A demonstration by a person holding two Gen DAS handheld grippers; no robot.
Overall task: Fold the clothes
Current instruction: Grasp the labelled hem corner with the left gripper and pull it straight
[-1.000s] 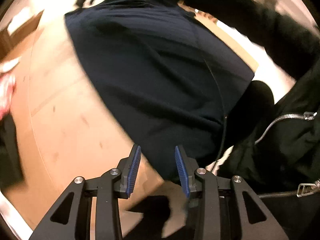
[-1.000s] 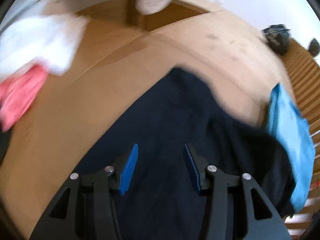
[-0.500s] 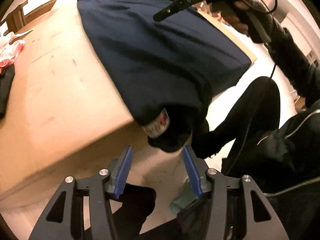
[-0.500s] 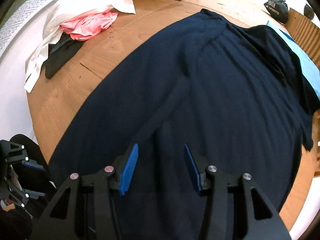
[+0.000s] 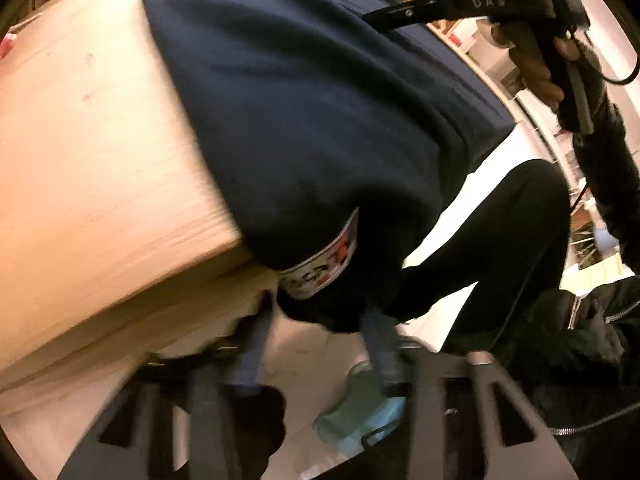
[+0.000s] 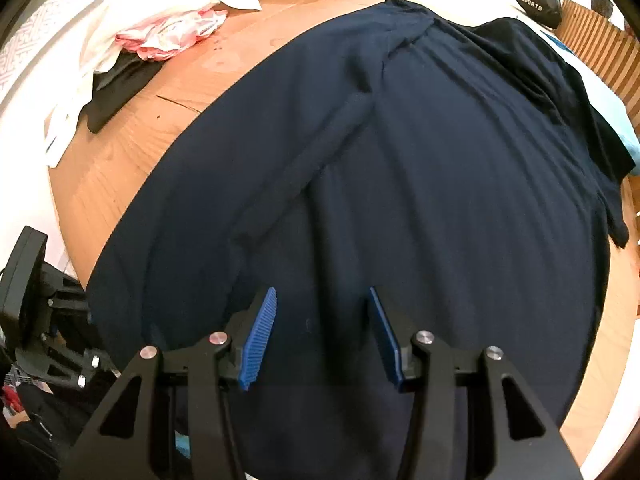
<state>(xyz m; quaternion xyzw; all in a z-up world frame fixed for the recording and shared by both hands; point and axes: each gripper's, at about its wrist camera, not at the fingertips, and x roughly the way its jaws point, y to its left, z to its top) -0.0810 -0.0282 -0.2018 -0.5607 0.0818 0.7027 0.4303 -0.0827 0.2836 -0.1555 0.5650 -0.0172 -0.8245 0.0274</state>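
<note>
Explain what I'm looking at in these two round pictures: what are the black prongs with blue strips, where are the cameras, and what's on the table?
No robot here: a person holds a hand-operated two-finger gripper in each hand, and each gripper carries a fisheye camera looking along its fingers.

The left wrist view looks at the table's near corner. The left gripper is blurred; its jaws are closing around the hanging end of the navy garment, just below its white label. Whether the pads already pinch the cloth, I cannot tell. The person's other hand shows at the top right, holding the second gripper.

The right wrist view looks down over the wooden table. The right gripper is open above the spread navy garment, holding nothing. At the far left lies a pile of white, pink and black clothes; a light blue cloth peeks out at the right.
</note>
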